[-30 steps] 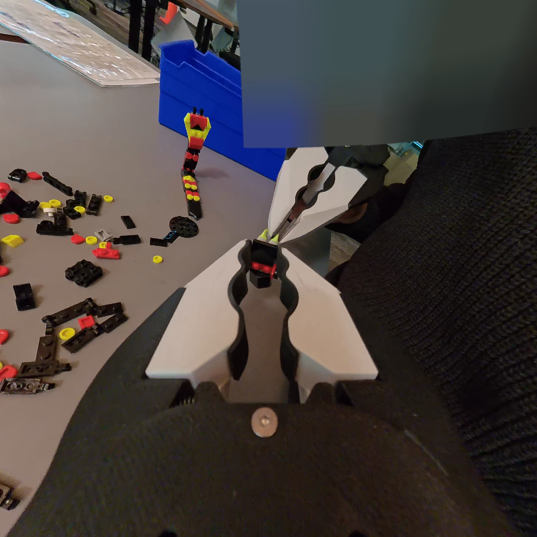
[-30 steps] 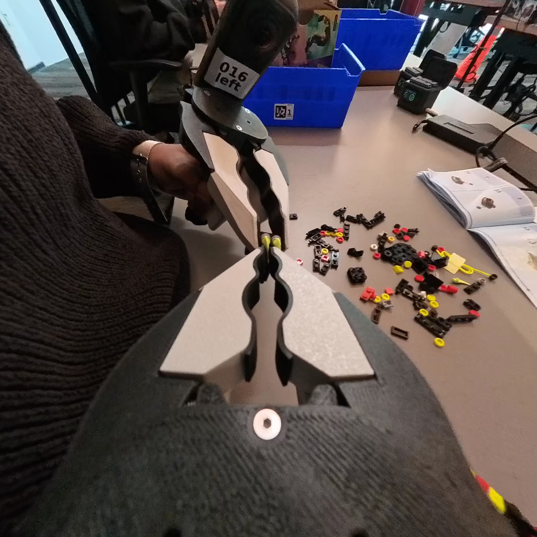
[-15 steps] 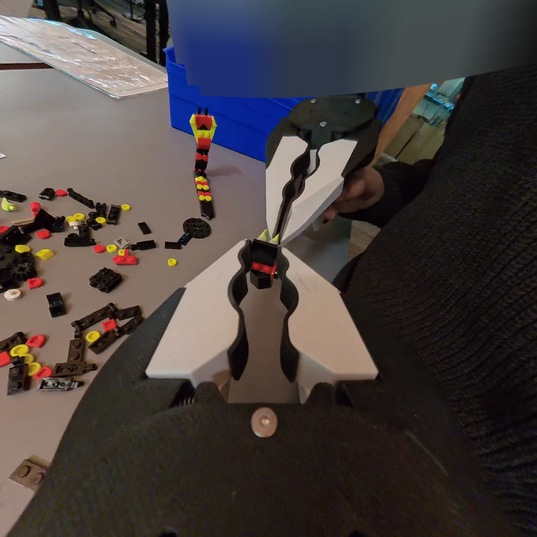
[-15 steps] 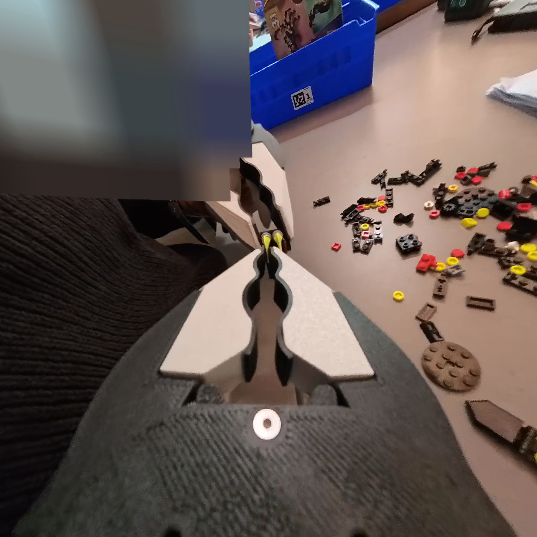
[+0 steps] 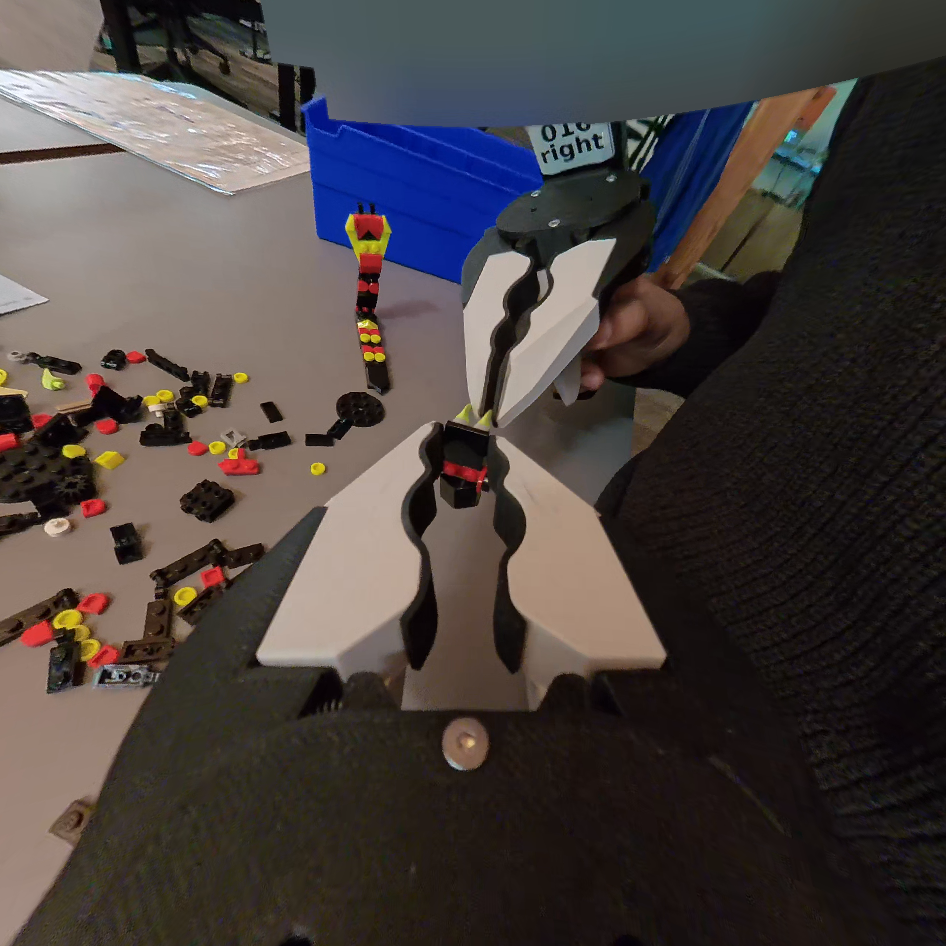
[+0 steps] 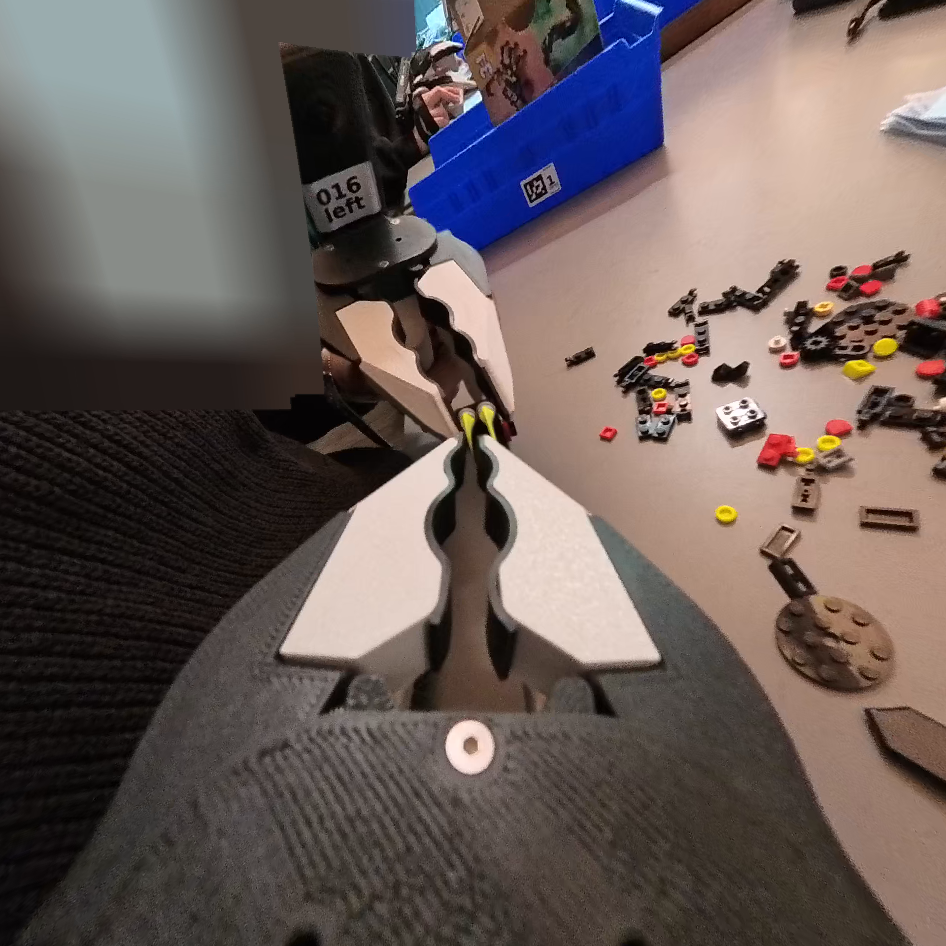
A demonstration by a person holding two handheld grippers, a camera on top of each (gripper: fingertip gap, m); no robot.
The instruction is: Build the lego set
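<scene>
My left gripper (image 5: 463, 435) is shut on a small black-and-red lego assembly (image 5: 463, 471) with two yellow-green spikes (image 5: 473, 415) on its top. It is held above the table's near edge, next to a dark knitted sleeve. My right gripper (image 5: 489, 409) comes down from above and its tips meet the spikes. In the right wrist view, my right gripper (image 6: 473, 443) is closed with one yellow spike (image 6: 468, 427) between its tips. The left gripper (image 6: 478, 422) shows just behind, holding the assembly.
A red, yellow and black snake model (image 5: 369, 286) stands in front of a blue bin (image 5: 409, 194). Loose black, red and yellow pieces (image 5: 153, 435) lie scattered over the grey table (image 5: 153, 256). A round black plate (image 6: 834, 647) lies nearby. An instruction booklet (image 5: 153, 128) lies at the far left. The tips of both grippers are at nearly the same place. From either gripper's tips it is about 15 cm to the round black plate (image 6: 834, 647).
Both grippers stayed joined at the small assembly. The right gripper swung more upright above the left one, and both views turned so more of the table and bin shows.
</scene>
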